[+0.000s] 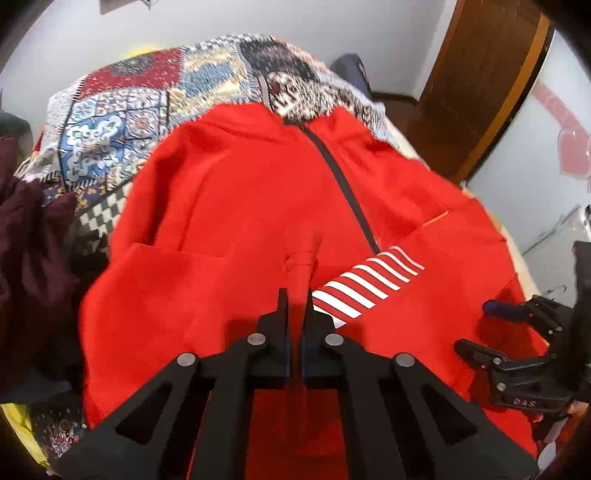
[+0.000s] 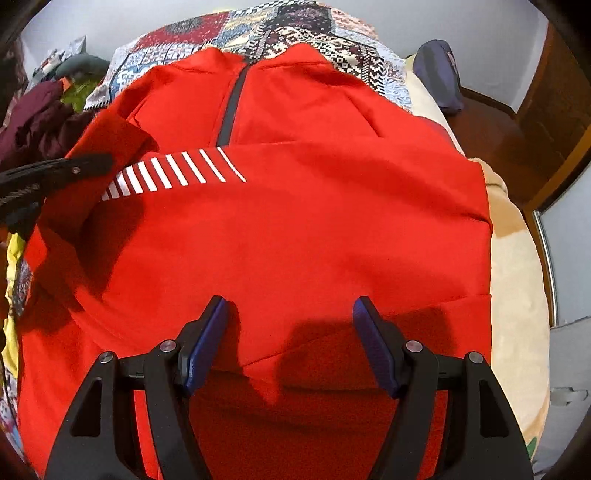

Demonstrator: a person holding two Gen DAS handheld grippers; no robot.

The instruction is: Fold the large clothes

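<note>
Red jacket [image 2: 295,229] on patterned bedspread [image 1: 122,110], left gripper [image 1: 295,306] fingers pinching its fabric, right gripper [image 2: 291,314] fingers spread, empty

One red jacket [image 2: 295,229], two grippers, one patchwork quilt [image 1: 122,110]

This is a bedroom in a home. A big bed [image 2: 517,266] fills most of the room, with a patchwork blanket [image 1: 122,110] of many colors spread over it. A red jacket [image 2: 295,229] lies flat on the bed. More clothes sit in a dark red pile [image 1: 26,229] at the side. A brown wooden door [image 1: 476,85], maybe a wardrobe's, stands by the white wall [image 1: 110,33].
</note>
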